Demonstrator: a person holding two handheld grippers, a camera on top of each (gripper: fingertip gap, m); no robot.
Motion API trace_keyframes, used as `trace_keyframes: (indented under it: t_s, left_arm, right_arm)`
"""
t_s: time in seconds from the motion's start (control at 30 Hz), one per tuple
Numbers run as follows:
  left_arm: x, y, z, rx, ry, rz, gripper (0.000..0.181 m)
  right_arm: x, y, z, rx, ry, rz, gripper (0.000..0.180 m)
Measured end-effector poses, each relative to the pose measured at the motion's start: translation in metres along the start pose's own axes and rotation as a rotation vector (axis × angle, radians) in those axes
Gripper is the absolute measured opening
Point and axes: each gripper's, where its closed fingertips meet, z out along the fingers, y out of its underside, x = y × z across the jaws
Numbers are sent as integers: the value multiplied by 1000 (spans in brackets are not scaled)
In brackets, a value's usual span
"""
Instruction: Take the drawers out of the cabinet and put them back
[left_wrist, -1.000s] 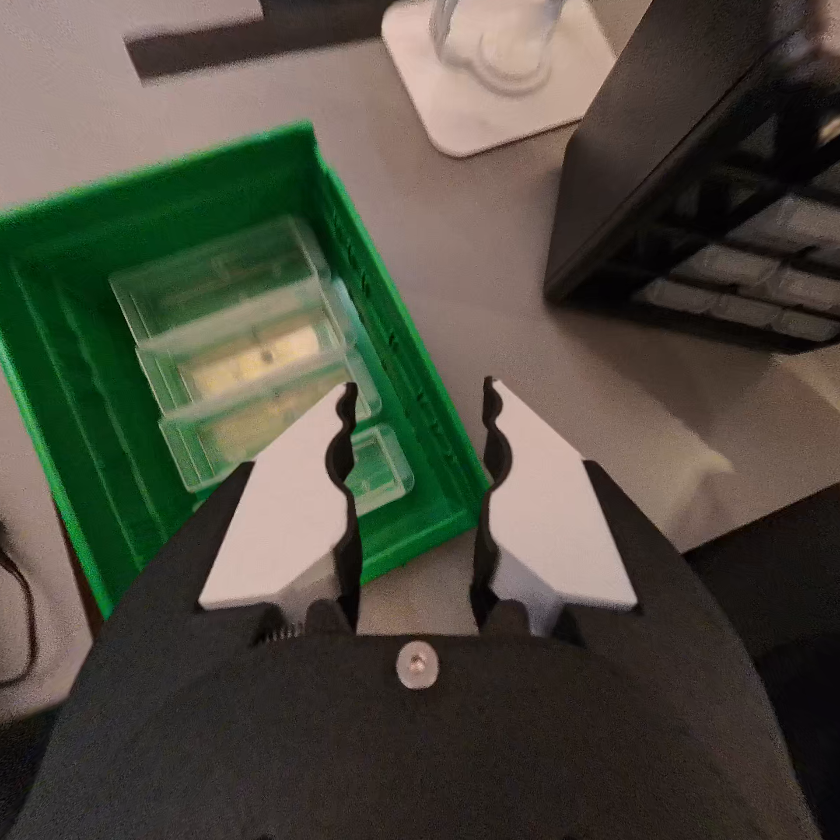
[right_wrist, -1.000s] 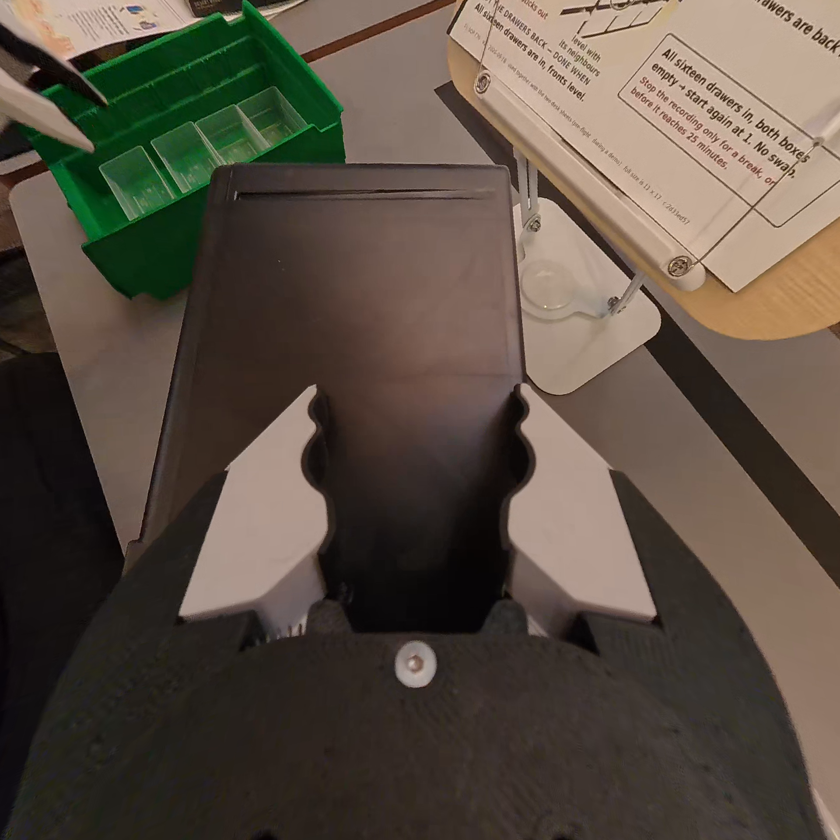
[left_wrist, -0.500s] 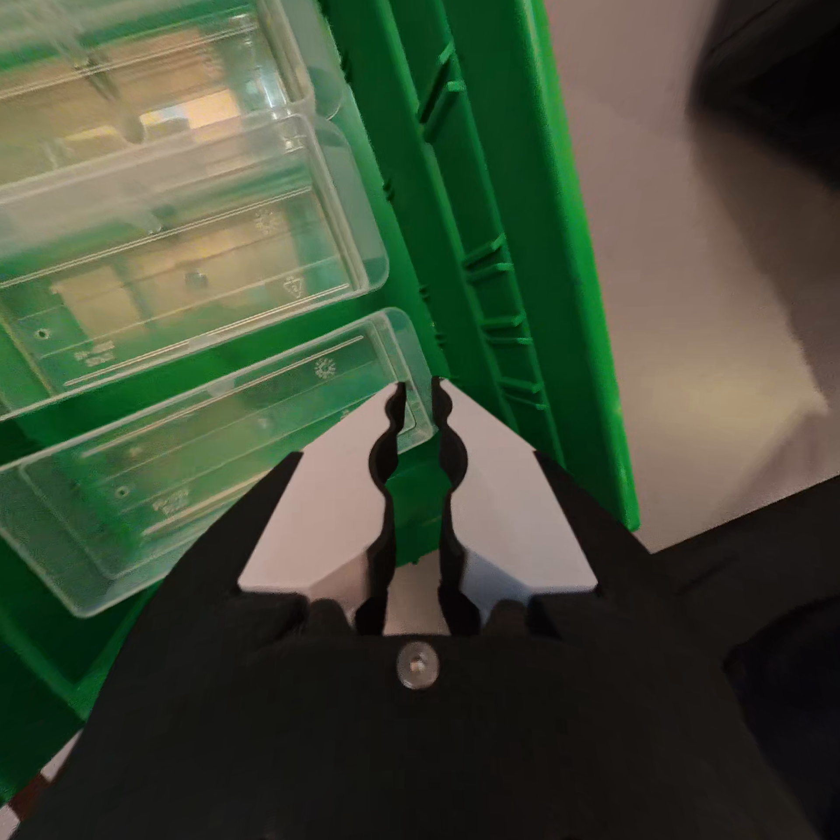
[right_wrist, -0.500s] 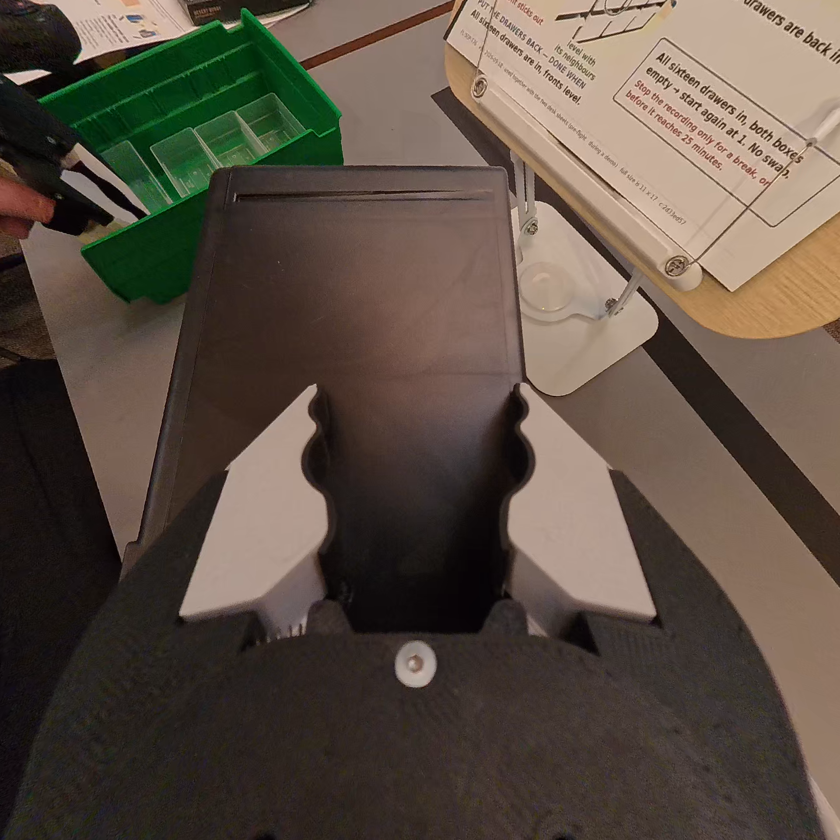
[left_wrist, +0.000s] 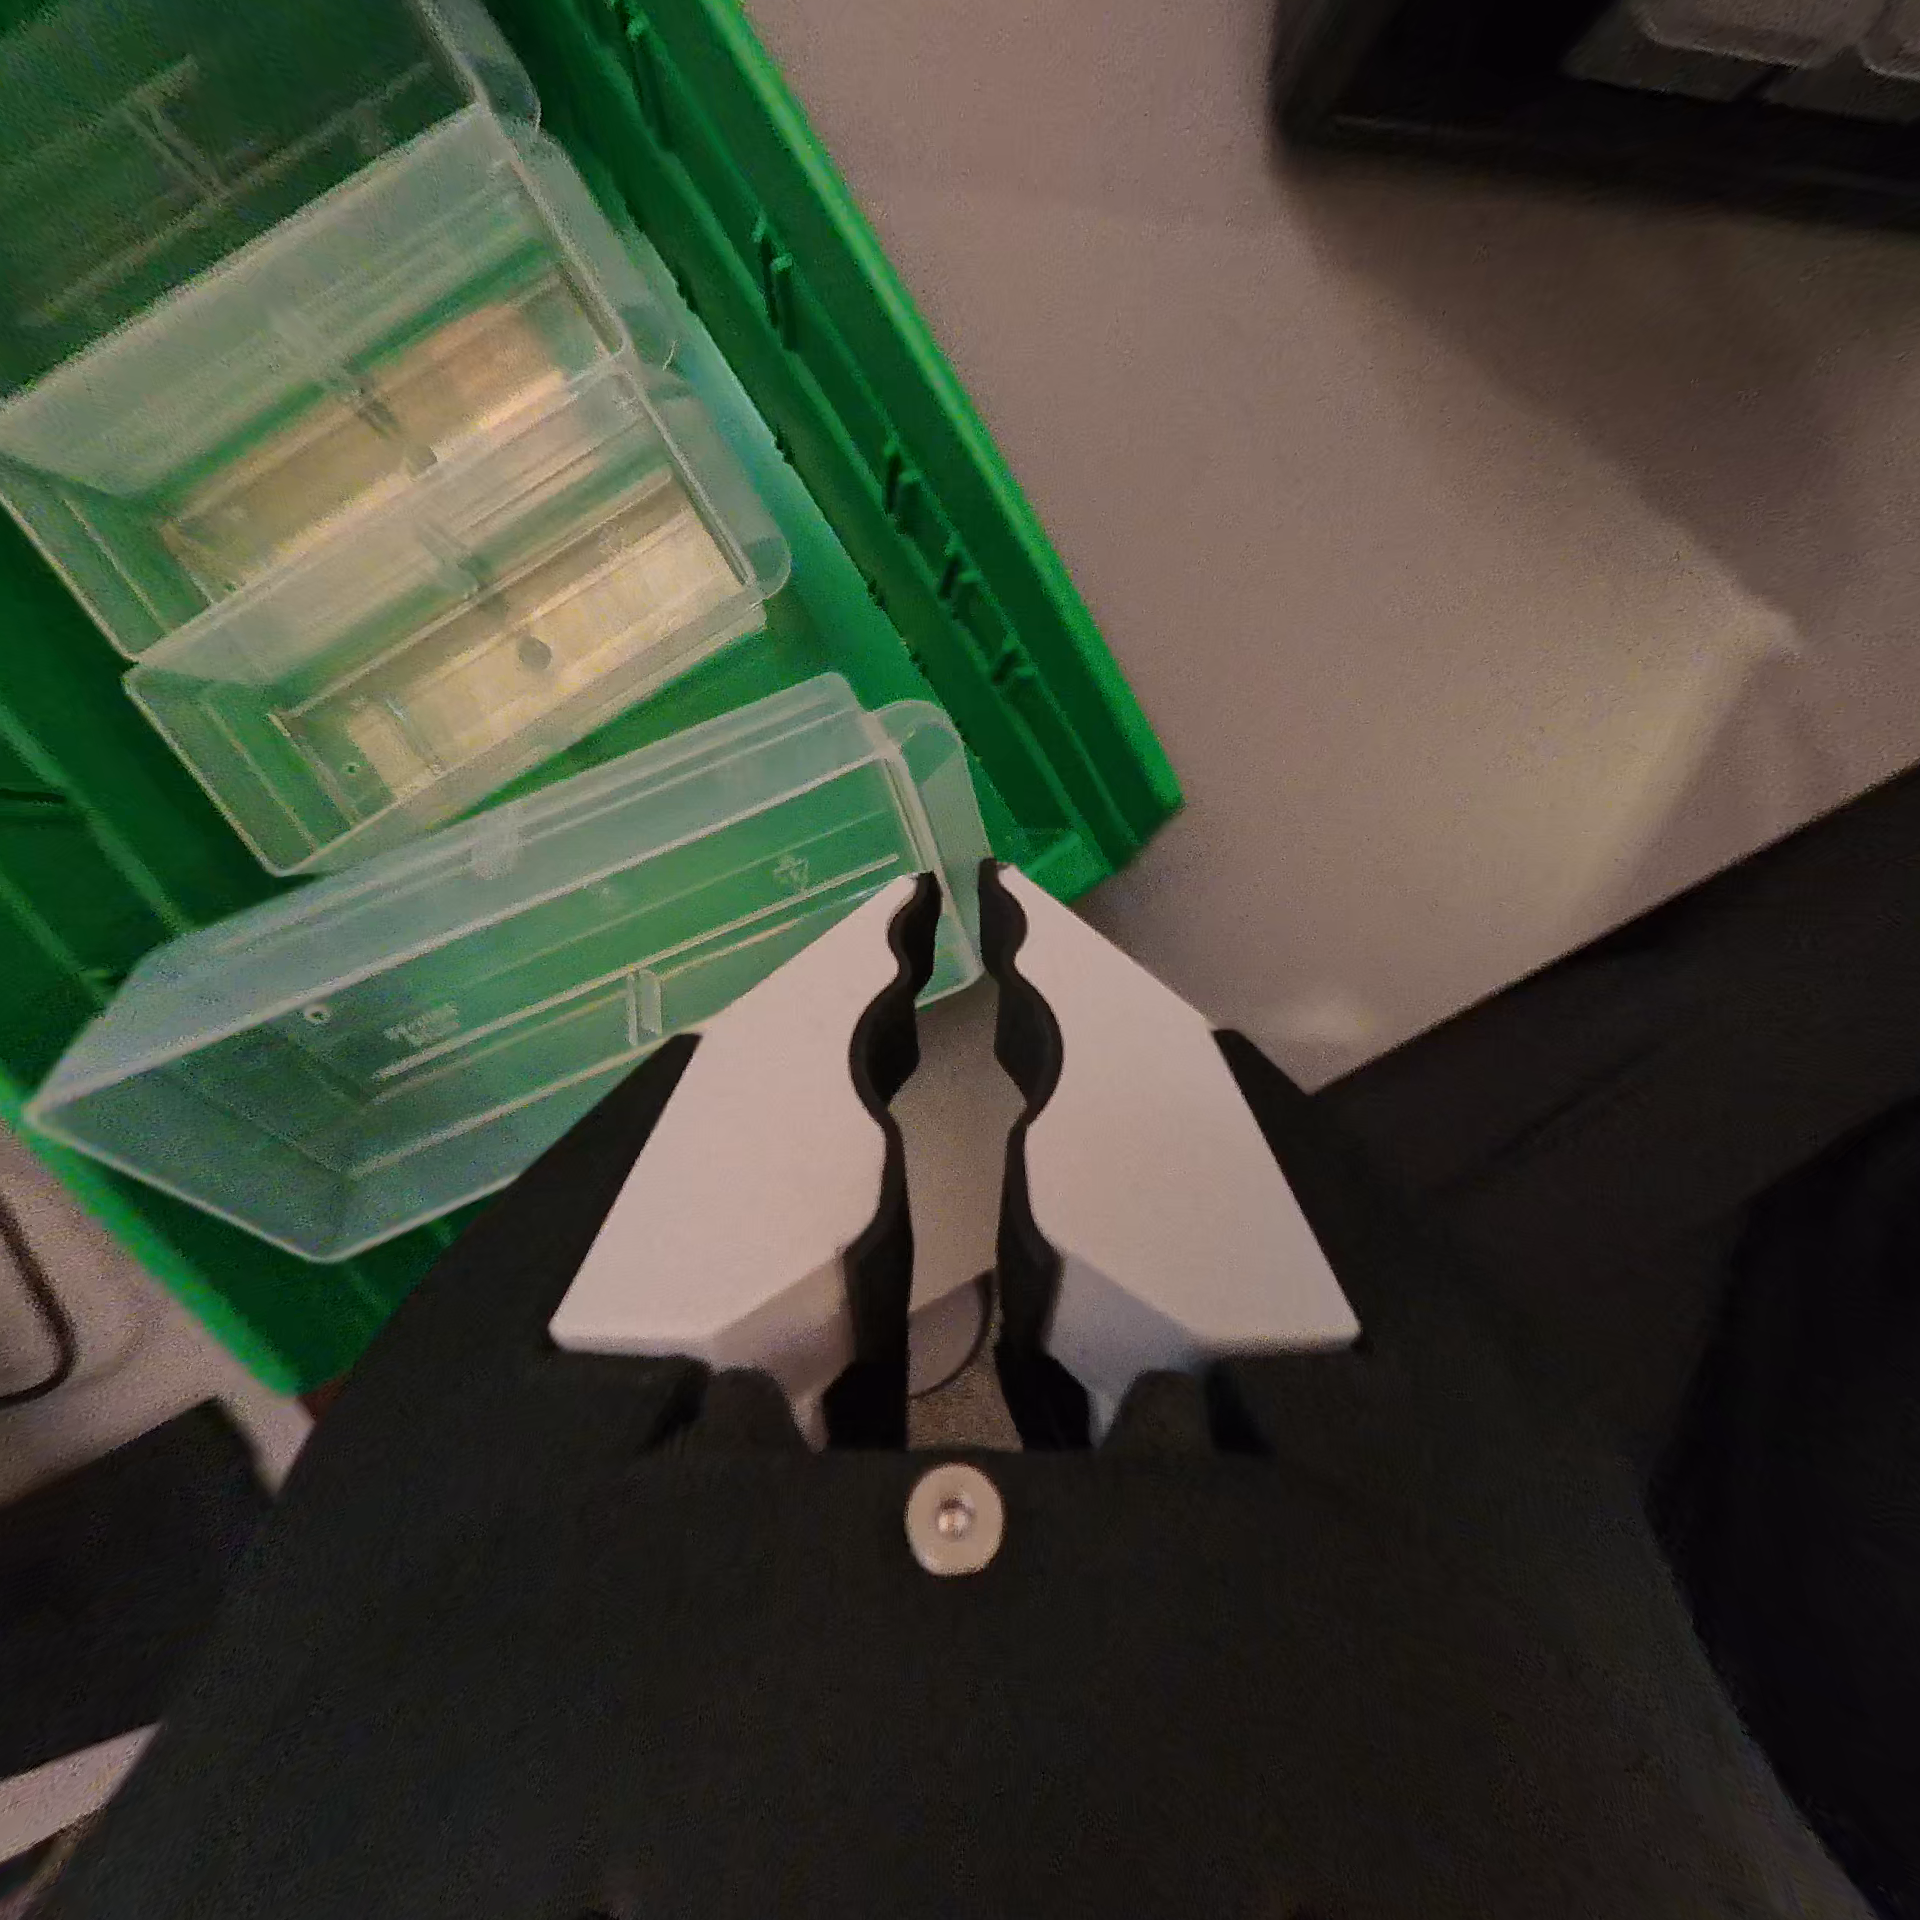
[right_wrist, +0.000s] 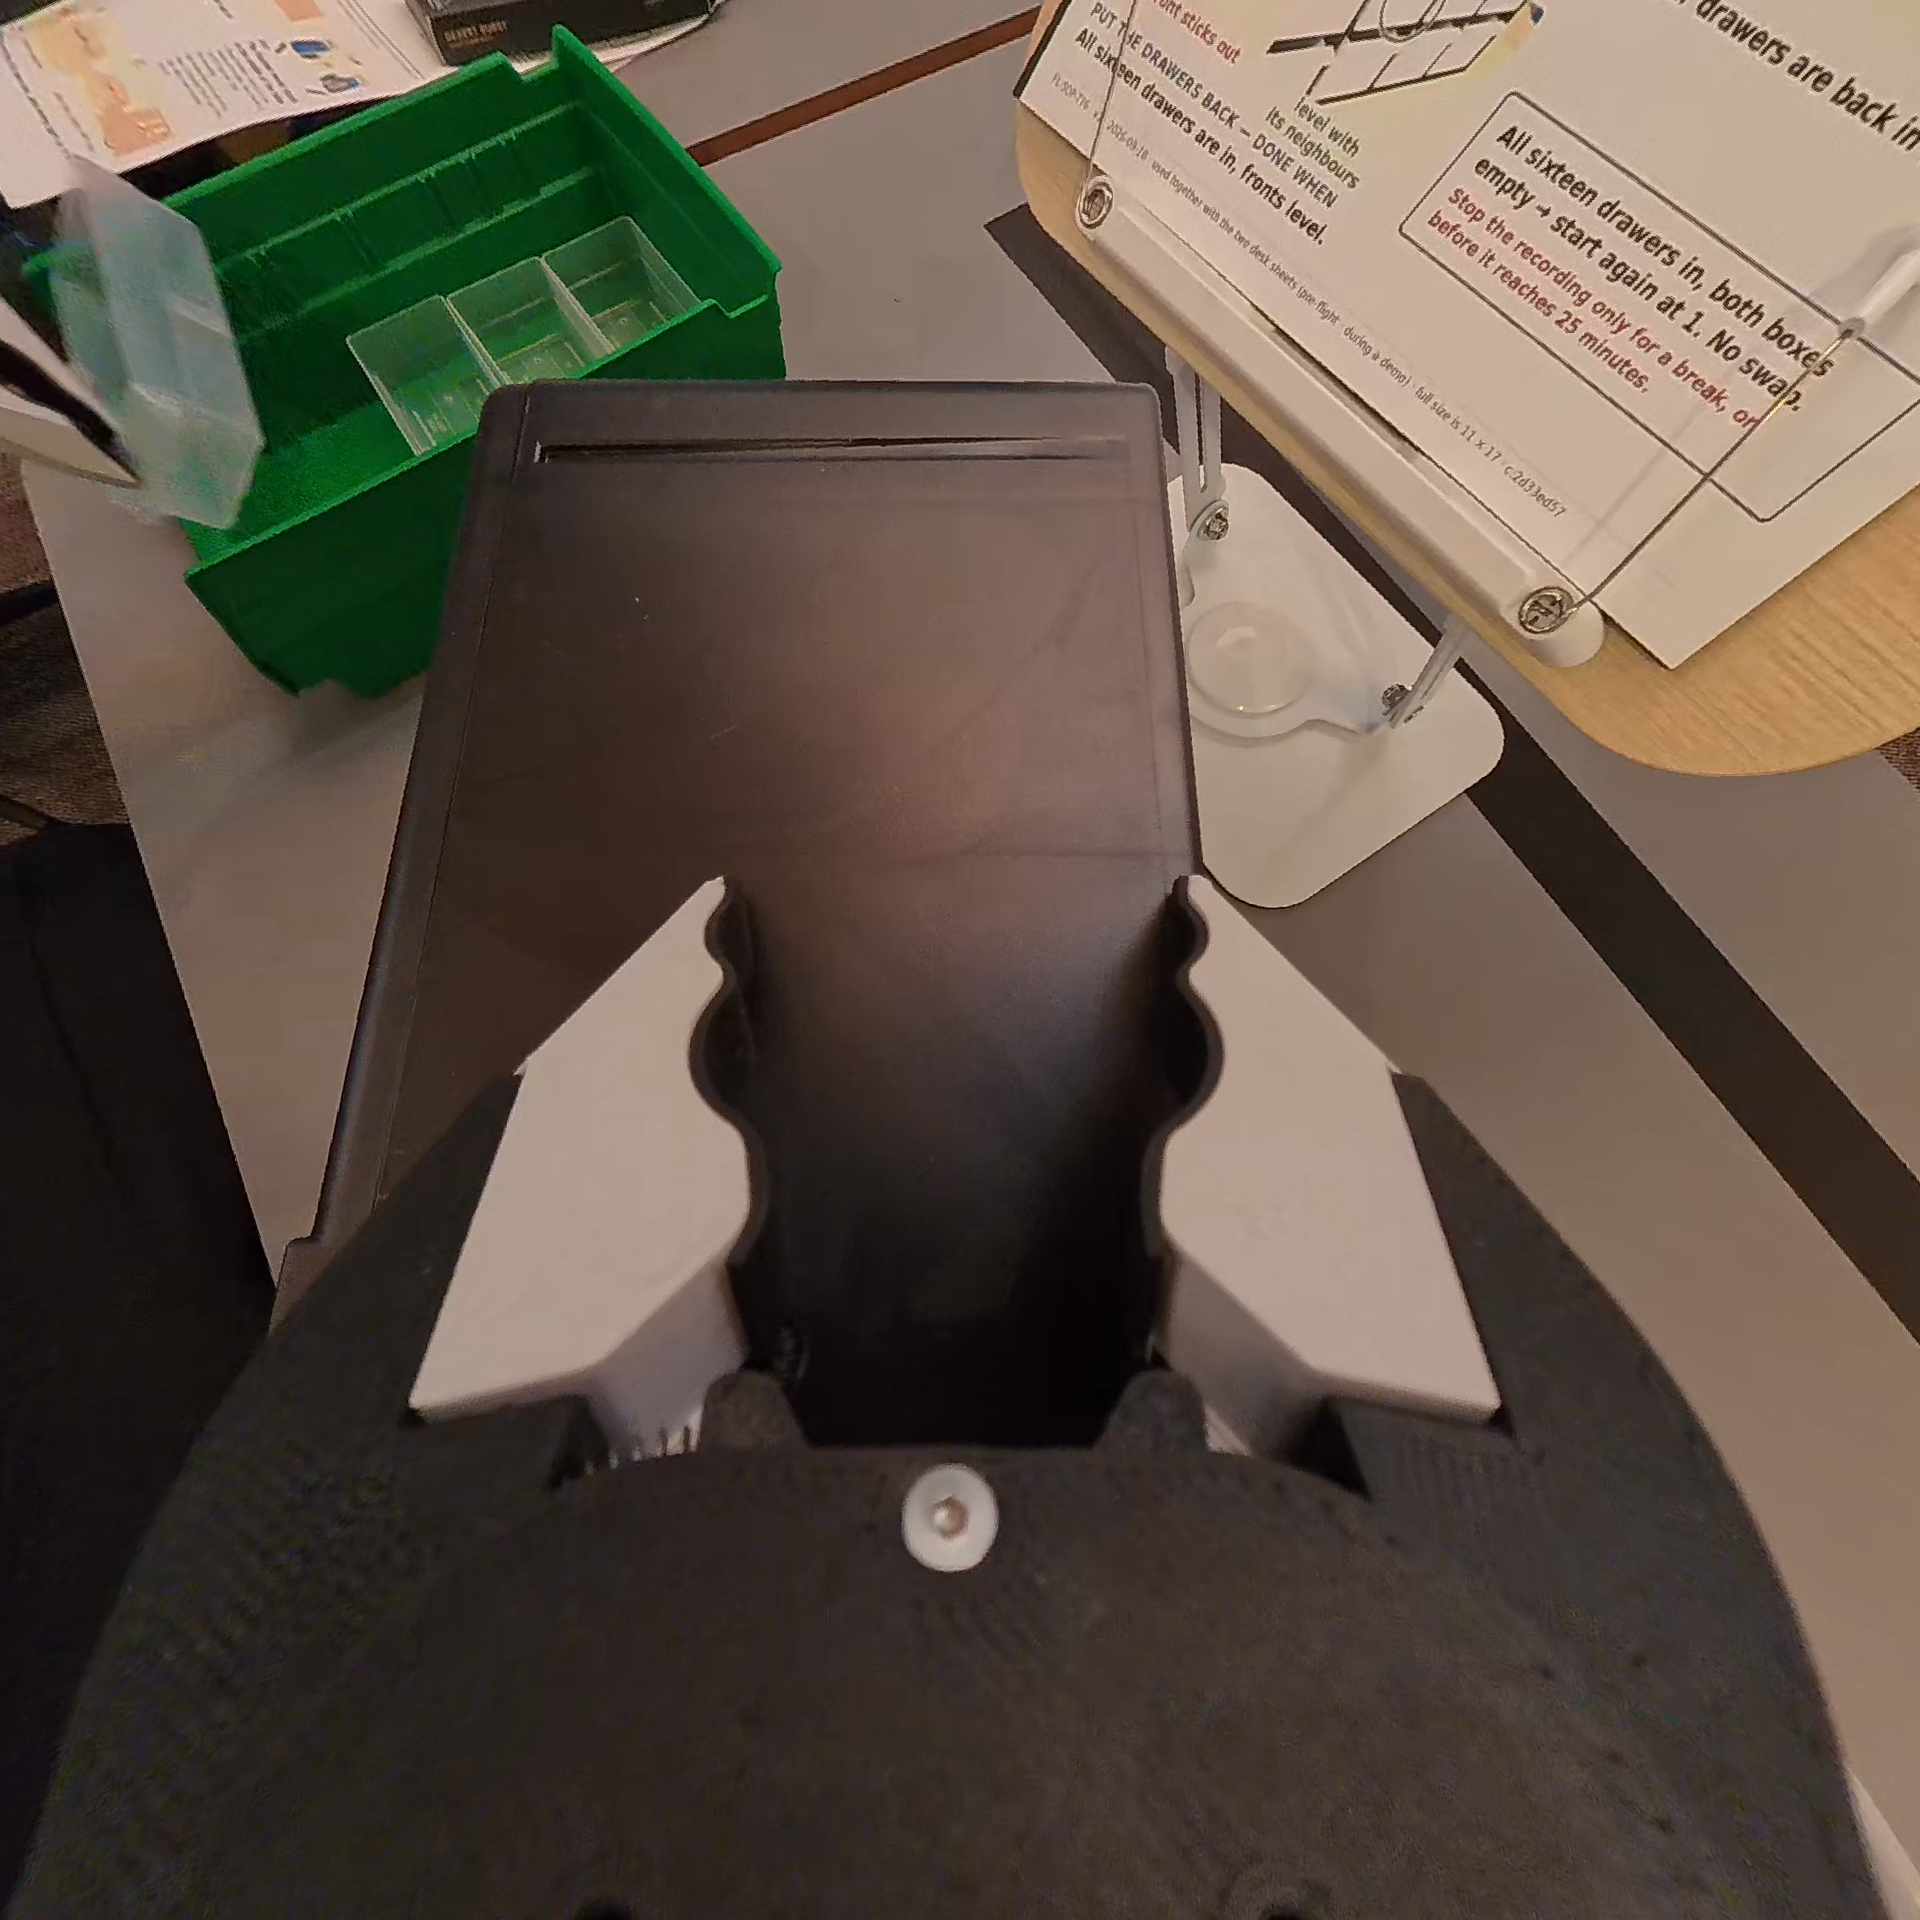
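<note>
Seen from the left wrist, the left gripper (left_wrist: 958, 883) is pinching the front lip of a clear drawer (left_wrist: 499, 997), holding it above the green bin (left_wrist: 935, 499). From the right wrist, the right gripper (right_wrist: 951, 894) is resting spread wide over the black cabinet (right_wrist: 831, 665), clasping nothing.

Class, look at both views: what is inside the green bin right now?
Three clear drawers stand side by side in the green bin. The left gripper holds a fourth drawer lifted above it. The held drawer hides the bin's near corner.

Cabinet (left_wrist: 1621, 94) cut off at frame corner, blurred.
</note>
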Motion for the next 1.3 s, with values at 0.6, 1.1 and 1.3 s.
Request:
trace_keyframes:
  t_s: [0.6, 1.1, 1.3]
  left_arm:
    - [156, 40, 51, -509, 124, 1176, 7]
    - [144, 27, 52, -91, 106, 438, 99]
    - [140, 30, 85, -44, 96, 26, 112]
  right_arm:
    - [0, 0, 0, 0, 0, 3, 80]
    - [0, 0, 0, 5, 0, 1, 80]
    - [1, 0, 0, 6, 0, 4, 79]
